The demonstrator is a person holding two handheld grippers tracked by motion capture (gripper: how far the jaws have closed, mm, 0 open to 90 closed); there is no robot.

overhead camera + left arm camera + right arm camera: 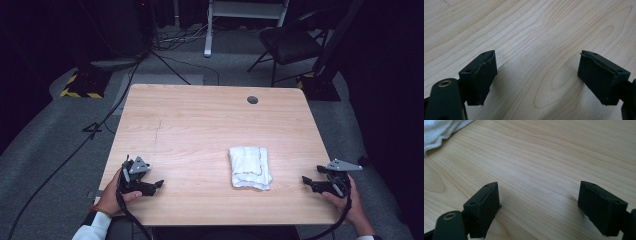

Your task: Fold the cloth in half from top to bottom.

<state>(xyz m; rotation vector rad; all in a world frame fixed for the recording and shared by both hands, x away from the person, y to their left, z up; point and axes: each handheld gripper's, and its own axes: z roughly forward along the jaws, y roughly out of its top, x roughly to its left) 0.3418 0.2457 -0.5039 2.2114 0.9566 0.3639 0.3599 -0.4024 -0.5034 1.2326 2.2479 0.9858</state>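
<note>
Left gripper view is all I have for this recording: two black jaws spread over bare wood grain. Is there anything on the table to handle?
Observer: Yes, a folded white towel lies on the wooden table, between the two grippers and nearer the right one.
Operator: Is the right gripper on it?
Observer: No. The right gripper sits apart from the towel near the table's right edge, its jaws spread with nothing between them.
Operator: Where is my left gripper relative to the towel?
Observer: The left gripper rests near the table's front left, pointing toward the towel with bare wood between them.
Operator: Anything else on the tabletop?
Observer: A small dark round hole near the far edge.
</note>
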